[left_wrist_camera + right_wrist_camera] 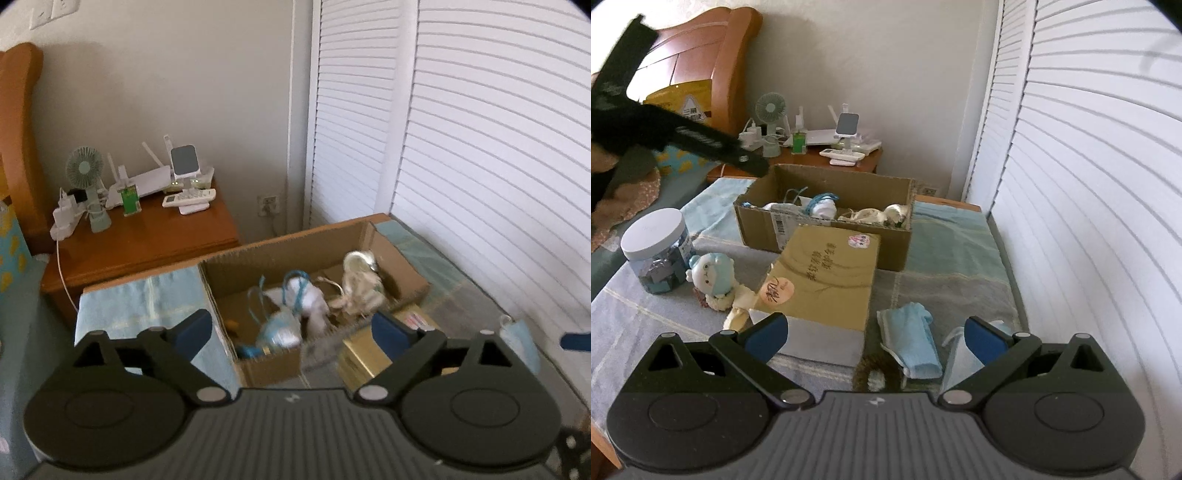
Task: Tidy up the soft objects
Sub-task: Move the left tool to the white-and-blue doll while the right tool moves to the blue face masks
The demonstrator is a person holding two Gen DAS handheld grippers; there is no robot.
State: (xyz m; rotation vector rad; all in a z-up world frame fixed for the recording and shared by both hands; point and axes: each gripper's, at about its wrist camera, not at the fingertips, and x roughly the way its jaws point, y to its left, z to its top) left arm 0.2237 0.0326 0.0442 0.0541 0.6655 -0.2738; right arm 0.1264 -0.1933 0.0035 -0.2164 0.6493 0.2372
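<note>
My left gripper point(291, 328) hangs open above the near edge of a cardboard box point(258, 258), with nothing between its blue pads. Inside the box lie a white plush toy point(314, 299), a cream plush toy point(360, 284) and a light blue bundle point(280, 328). My right gripper point(875, 332) is open and empty, low over the bed cover. Between and just ahead of its fingers lie a folded blue face mask point(912, 339), a second mask point(960, 354) and a brown fuzzy ring point(875, 373). A blue-haired doll point(713, 273) lies to the left.
A flat yellow carton point(827, 273) rests against the cardboard box point(757, 225). A lidded clear jar point(653, 251) stands at the left on the bed. A wooden nightstand point(147, 236) with a fan and small devices is behind; white louvred doors point(480, 166) close off the right.
</note>
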